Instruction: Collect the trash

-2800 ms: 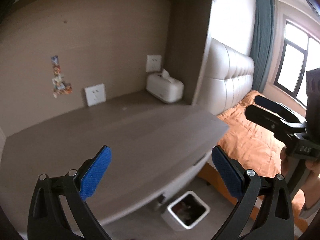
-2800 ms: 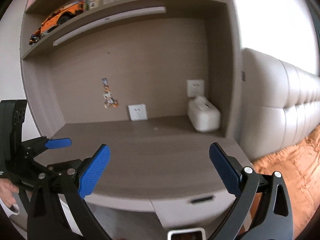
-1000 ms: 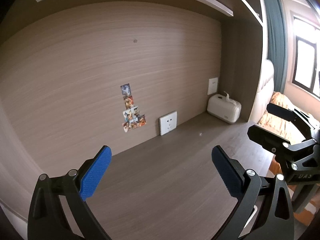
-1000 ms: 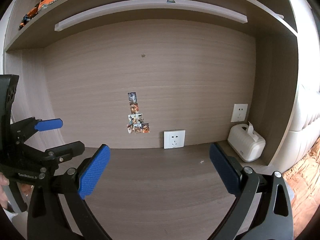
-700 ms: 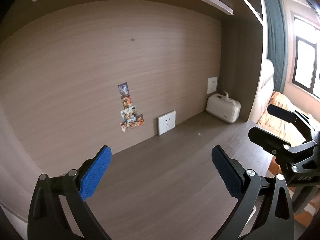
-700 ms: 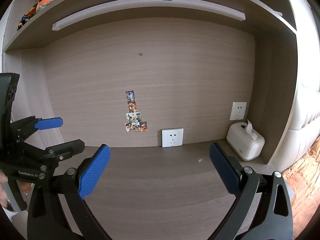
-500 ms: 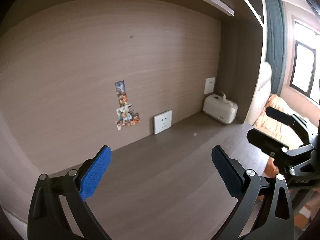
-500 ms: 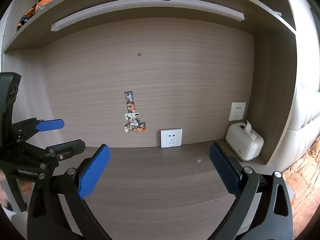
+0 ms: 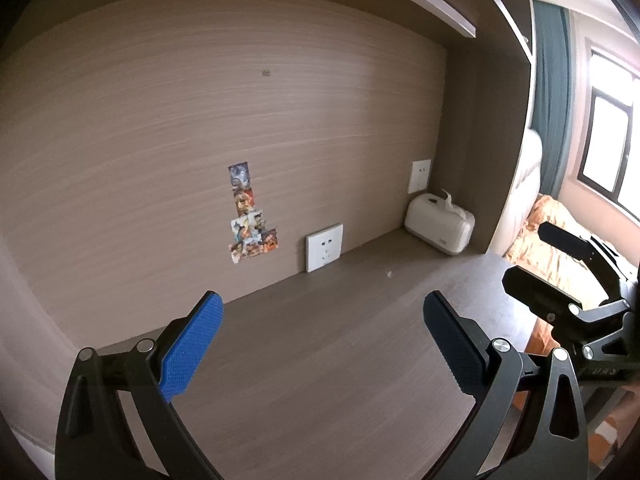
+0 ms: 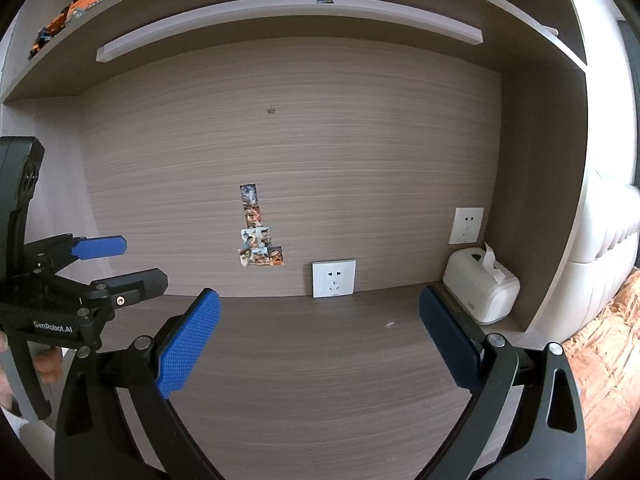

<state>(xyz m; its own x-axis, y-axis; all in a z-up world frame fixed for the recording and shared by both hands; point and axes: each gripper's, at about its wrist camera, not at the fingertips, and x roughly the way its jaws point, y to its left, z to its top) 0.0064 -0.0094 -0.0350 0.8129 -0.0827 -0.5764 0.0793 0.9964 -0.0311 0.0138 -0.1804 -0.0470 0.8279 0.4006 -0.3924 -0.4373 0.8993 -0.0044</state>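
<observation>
Above the brown wood-grain surface (image 9: 328, 364) both claws hang in the air, each with its jaws spread wide and nothing between the blue pads. The left claw (image 9: 322, 340) points toward the back panel; in the right wrist view it shows at the left edge (image 10: 116, 264), likewise wide open and empty. The right claw (image 10: 318, 334) faces the same panel, and in the left wrist view it appears at the right edge (image 9: 560, 268), off the surface's end and in front of the orange bedding (image 9: 560, 256).

The only thing on the surface that might be trash is a tiny pale scrap (image 9: 388, 274), lying alone in the open, in front of and to the left of the white tissue box (image 9: 440, 224); from the right wrist camera the same scrap (image 10: 390, 324) lies ahead of the right claw, between the wall socket (image 10: 334, 279) and the tissue box (image 10: 480, 292). What it is made of is too small to tell.

The tissue box stands in the far right corner with a tissue sticking up from its top. A second socket (image 10: 466, 225) sits on the panel above it. A column of small coloured stickers (image 10: 258, 232) is stuck to the panel left of the lower socket. An orange toy car (image 10: 84, 0) rests on the shelf above.
</observation>
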